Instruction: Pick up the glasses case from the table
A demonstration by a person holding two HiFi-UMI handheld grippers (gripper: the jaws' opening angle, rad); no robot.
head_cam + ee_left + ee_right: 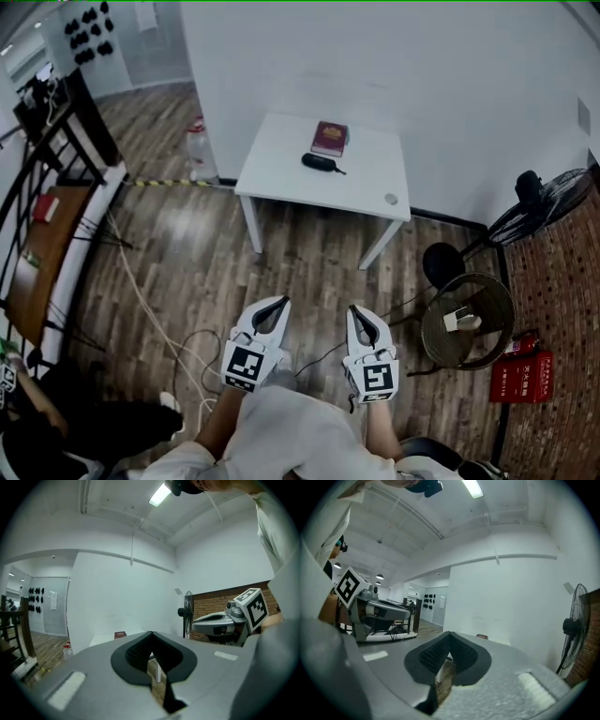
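The black glasses case [322, 163] lies on the white desk [281, 178], just in front of a red book [330, 138] (near the wall). The left tool [277, 304] and the right tool [356, 313] are well apart from the desk, over the floor. Both have their jaws closed together, with nothing held.

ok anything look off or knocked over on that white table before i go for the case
Nothing stands out. The black glasses case lies flat on the white square table, just in front of the dark red book. A small grey round object sits alone by the right edge. Nothing spilled or tipped.
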